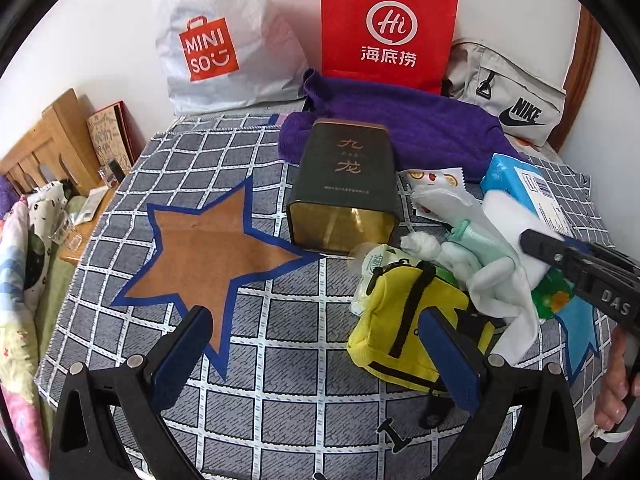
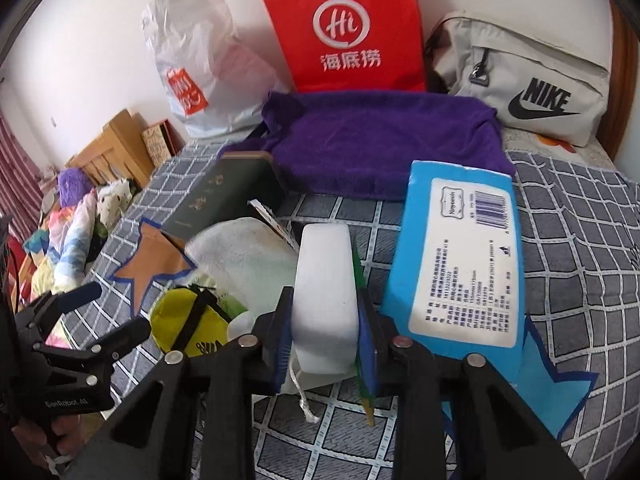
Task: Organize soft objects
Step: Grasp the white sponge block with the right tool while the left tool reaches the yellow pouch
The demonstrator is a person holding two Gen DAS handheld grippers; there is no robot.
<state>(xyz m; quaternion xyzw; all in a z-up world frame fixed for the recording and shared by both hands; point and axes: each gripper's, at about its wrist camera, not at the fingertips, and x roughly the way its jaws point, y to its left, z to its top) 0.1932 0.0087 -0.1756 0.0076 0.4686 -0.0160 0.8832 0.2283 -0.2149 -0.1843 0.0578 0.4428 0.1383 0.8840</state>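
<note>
My right gripper (image 2: 324,336) is shut on a white sponge block (image 2: 326,280), both pads pressed against its sides above the checkered cloth (image 2: 580,240). The left wrist view shows that gripper (image 1: 536,244) at the right, clamped on the block (image 1: 508,212). My left gripper (image 1: 316,356) stands open low over the cloth, its right finger (image 1: 448,360) in front of a yellow pouch (image 1: 396,320) with black straps. A white cloth bag (image 1: 496,280) lies behind the pouch. A blue tissue pack (image 2: 464,248) lies to the right of the sponge, and a purple towel (image 2: 380,140) is spread at the back.
A dark green tin (image 1: 344,184) lies on its side beside a brown star patch (image 1: 212,248). A blue star patch (image 2: 552,384) is at the right. A white shopping bag (image 1: 212,40), a red paper bag (image 1: 388,24) and a grey sports bag (image 1: 516,92) line the wall. A bed (image 1: 24,260) is on the left.
</note>
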